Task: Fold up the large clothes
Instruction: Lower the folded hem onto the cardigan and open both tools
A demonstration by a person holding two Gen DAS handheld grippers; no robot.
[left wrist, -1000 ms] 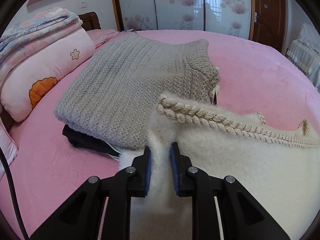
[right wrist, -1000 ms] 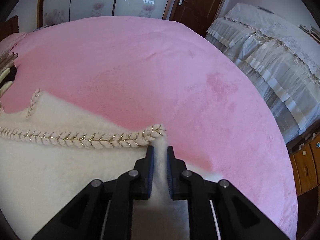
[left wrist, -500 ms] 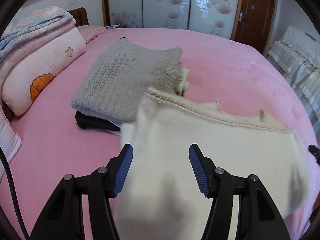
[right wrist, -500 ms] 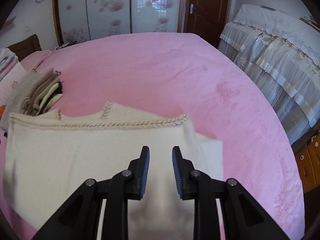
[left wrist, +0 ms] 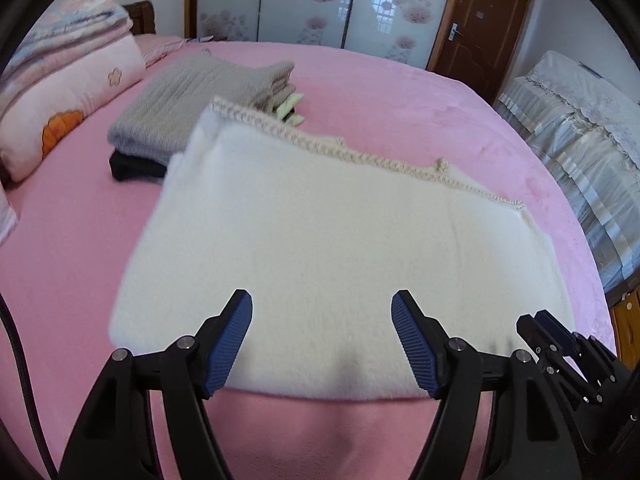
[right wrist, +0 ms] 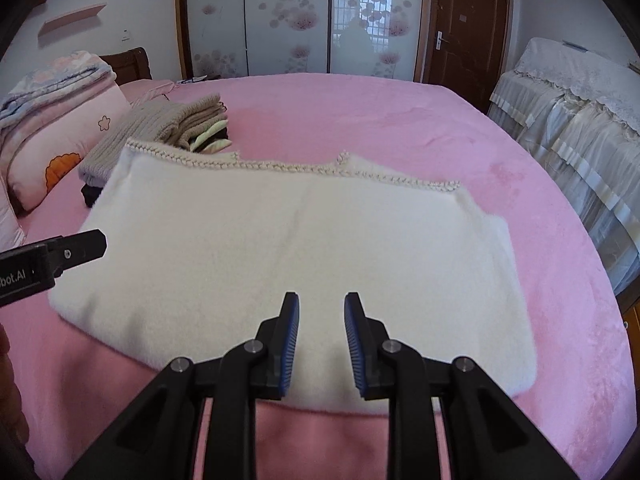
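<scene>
Bright daylight | soft shadows | slight motion blur | fisheye edges bent, vignetted

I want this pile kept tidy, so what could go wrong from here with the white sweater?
The white sweater overlaps the gray sweater stack's near corner; gripping that edge may drag the stack. Its braided trim could snag a finger of the open left gripper or right gripper.

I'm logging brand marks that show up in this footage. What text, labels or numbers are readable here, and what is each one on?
"bot.AI": white letters on the black body of the left gripper, at the left edge of the right wrist view; the start of the word is cut off by the frame.
No readable text shows on the white garment, the grey sweater or the pillow.
</scene>
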